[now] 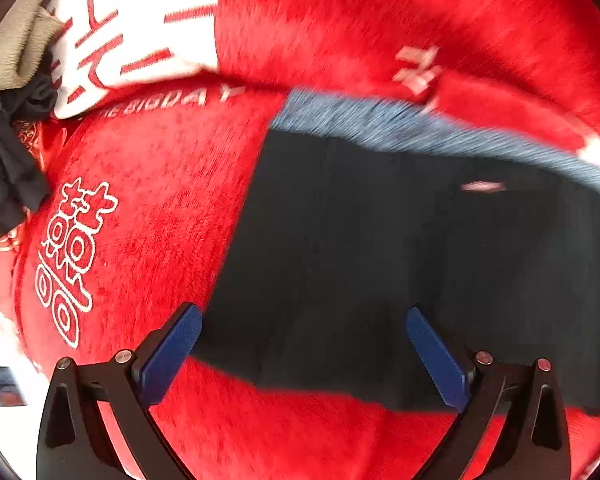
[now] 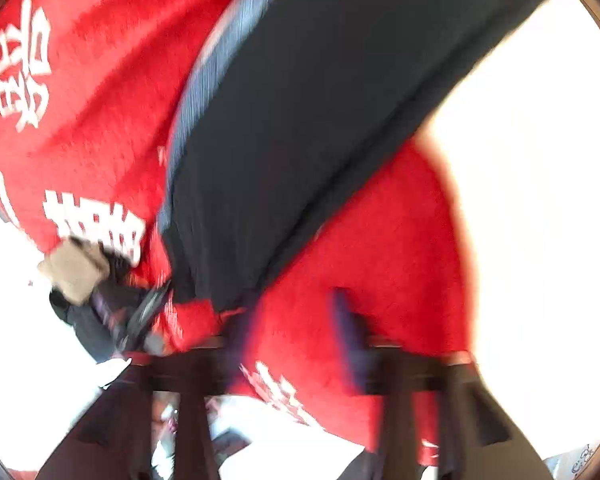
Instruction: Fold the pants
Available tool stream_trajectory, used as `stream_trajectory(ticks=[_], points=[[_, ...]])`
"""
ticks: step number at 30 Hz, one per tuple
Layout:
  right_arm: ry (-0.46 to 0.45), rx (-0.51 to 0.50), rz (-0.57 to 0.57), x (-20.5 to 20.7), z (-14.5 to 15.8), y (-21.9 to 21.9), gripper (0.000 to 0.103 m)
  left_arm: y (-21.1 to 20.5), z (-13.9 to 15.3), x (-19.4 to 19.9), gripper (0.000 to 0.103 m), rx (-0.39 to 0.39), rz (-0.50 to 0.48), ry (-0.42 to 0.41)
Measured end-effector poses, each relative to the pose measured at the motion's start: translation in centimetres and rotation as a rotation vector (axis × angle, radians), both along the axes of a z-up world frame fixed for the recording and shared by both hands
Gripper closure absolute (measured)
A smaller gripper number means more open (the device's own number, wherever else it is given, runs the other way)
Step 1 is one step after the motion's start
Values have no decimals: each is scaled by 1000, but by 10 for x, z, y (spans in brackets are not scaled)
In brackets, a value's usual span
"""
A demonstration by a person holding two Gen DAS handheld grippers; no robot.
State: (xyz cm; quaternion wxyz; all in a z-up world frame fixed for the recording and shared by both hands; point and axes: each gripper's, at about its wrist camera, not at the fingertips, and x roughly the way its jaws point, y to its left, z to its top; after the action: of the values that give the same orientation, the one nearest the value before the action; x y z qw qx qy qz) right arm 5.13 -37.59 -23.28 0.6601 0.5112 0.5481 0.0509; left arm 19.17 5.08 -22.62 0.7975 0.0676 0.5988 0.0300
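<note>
Dark navy pants (image 1: 380, 260) lie flat on a red plush blanket (image 1: 160, 184), with a lighter blue-grey band (image 1: 380, 120) along their far edge. My left gripper (image 1: 303, 314) hovers open just above the pants' near left corner; its blue pads (image 1: 172, 356) stand wide apart and hold nothing. The right wrist view is motion-blurred. There the pants (image 2: 300, 120) run from the top down to the middle. My right gripper (image 2: 292, 304) sits just below their lower end over the red blanket (image 2: 380, 260), its fingers apart and empty.
A beige cloth (image 1: 16, 40) and a crumpled dark garment (image 1: 4, 160) lie at the blanket's left side, beside a white panel with red characters (image 1: 140, 20). In the right wrist view the beige cloth (image 2: 76, 272) sits left of the gripper, and an overexposed white area (image 2: 540, 200) fills the right.
</note>
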Motion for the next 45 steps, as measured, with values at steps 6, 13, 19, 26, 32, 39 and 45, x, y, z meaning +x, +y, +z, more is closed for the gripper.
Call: stream_trajectory(ticks=[6,13,19,26,32,39,45], points=[[-12,45,-149,21,-6,-44,57,-90,44,-23,0,-186,-156,-53],[24,-7,-158,5,-16,-46,88,-199,-23,-44,0,-163,-298,93],[57,-38,-42,1,3,-48,84,-194,-13,-56,0,-153,-293,104],[-111,-468,118,48,53,-82,40,-224,3,-23,0,-145,-301,35],[-71,-378,80,33,49,-110,48,-219,-10,-16,0,-104,-275,106],[-160,-438,213,107,52,-91,48,-240,9,56,0,-80,-223,-64],[-119,-531,305,147,33,-68,50,-209,-30,95,0,57,-30,-63]])
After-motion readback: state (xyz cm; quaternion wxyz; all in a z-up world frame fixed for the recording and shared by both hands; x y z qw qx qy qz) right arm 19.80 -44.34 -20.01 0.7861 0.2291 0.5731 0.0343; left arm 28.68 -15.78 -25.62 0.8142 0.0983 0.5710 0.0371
